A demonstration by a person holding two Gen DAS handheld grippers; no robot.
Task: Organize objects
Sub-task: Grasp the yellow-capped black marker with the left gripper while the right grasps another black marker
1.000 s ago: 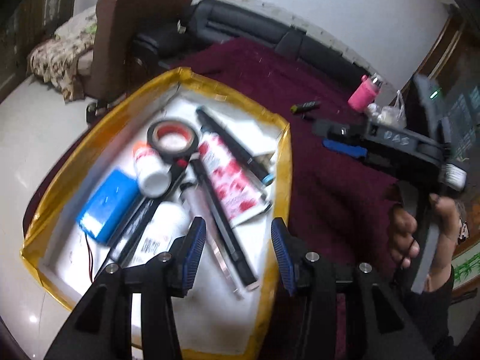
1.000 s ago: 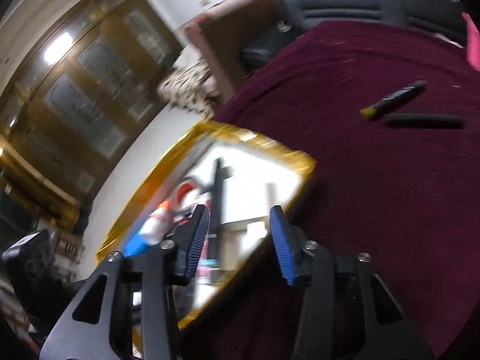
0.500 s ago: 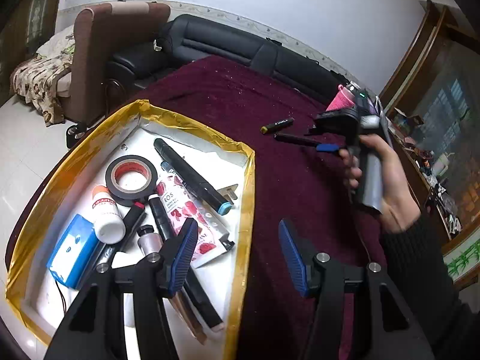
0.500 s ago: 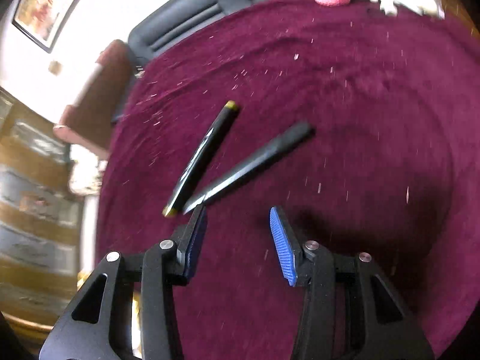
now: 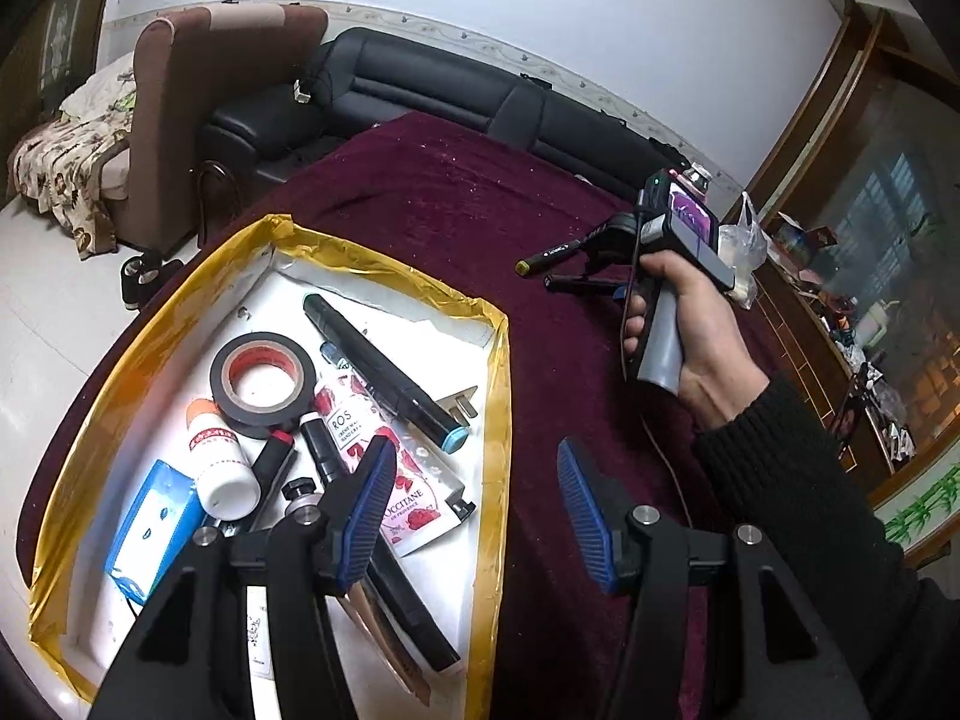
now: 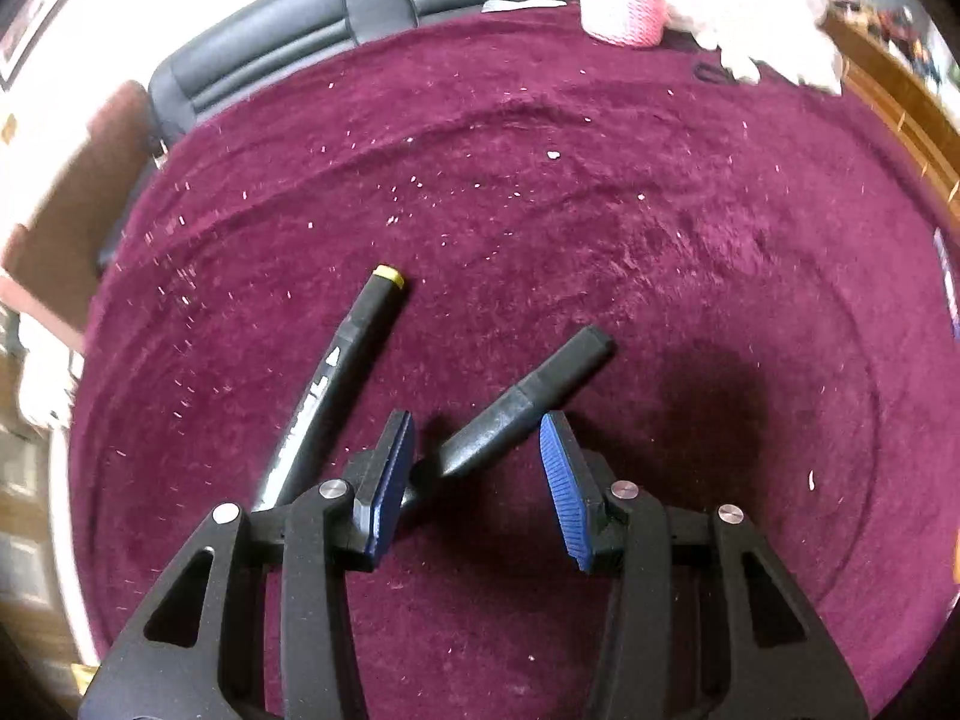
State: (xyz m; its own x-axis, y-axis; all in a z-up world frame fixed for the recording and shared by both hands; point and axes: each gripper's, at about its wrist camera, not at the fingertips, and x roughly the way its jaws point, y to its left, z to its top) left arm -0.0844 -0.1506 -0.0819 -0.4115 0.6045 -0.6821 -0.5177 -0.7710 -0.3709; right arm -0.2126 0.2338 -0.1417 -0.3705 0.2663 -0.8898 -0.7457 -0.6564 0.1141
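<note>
Since half a second ago the right gripper (image 6: 477,480) has dropped closer to the two pens on the maroon surface (image 6: 690,252), so the plain black pen (image 6: 528,399) now runs between its fingers (image 6: 555,474), which stand released and apart with nothing pinched. The yellow-tipped marker (image 6: 345,363) lies just beside it, toward 10 o'clock of the fingers. The step in hand looks like the pickup of a loose pen for the tray; the next move calls for lowering a little further, squaring the fingers across the barrel (it lies slanted toward 2 o'clock) and clenching without catching the marker.

The left wrist view shows what the right cannot: the yellow-rimmed tray (image 5: 501,420) already holding a tape roll (image 5: 264,384), a hand-cream tube (image 5: 390,468), a white bottle (image 5: 219,465) and a blue box (image 5: 153,531). The left gripper (image 5: 474,510) hangs open above the tray's edge, holding nothing. Only the right view shows the pen's lie inside the fingers
</note>
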